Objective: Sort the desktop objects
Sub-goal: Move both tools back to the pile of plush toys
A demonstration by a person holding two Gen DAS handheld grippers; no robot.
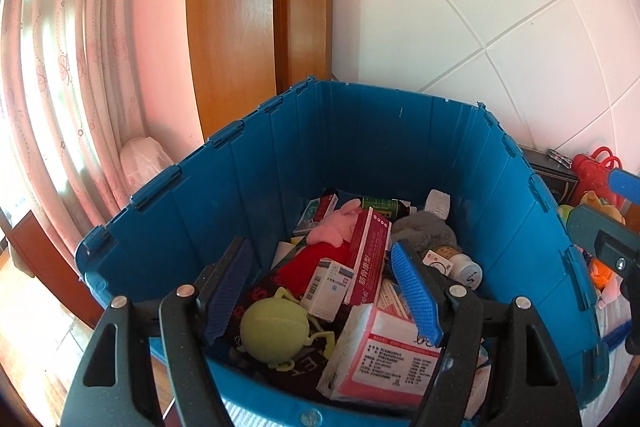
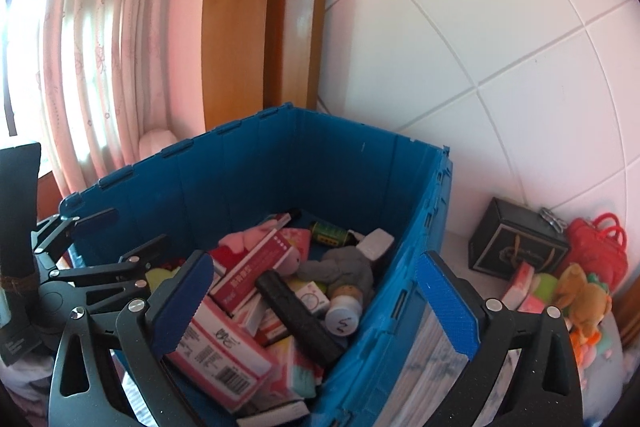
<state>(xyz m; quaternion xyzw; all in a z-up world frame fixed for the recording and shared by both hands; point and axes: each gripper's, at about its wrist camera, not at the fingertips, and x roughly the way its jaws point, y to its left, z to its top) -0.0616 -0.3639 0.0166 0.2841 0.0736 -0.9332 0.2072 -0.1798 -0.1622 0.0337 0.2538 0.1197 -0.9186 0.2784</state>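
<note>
A blue plastic crate [image 1: 360,131] [image 2: 248,163] holds a pile of objects: a red medicine box [image 1: 370,255] [image 2: 252,267], a white and pink box [image 1: 384,351] [image 2: 224,343], a green ball toy [image 1: 276,329], a pink plush [image 1: 336,227], a grey plush [image 1: 424,231] [image 2: 344,267] and small bottles [image 1: 464,267]. My left gripper [image 1: 324,291] is open and empty, held above the crate's near side. My right gripper [image 2: 320,303] is open and empty, straddling the crate's right wall. The left gripper shows in the right wrist view [image 2: 100,267].
Right of the crate sit a black box [image 2: 516,251], a red bag [image 2: 596,247] and a heap of plush toys [image 2: 576,303]. A white tiled wall [image 2: 480,67] stands behind, with a wooden frame [image 1: 256,27] and a pink curtain [image 1: 80,67] at the left.
</note>
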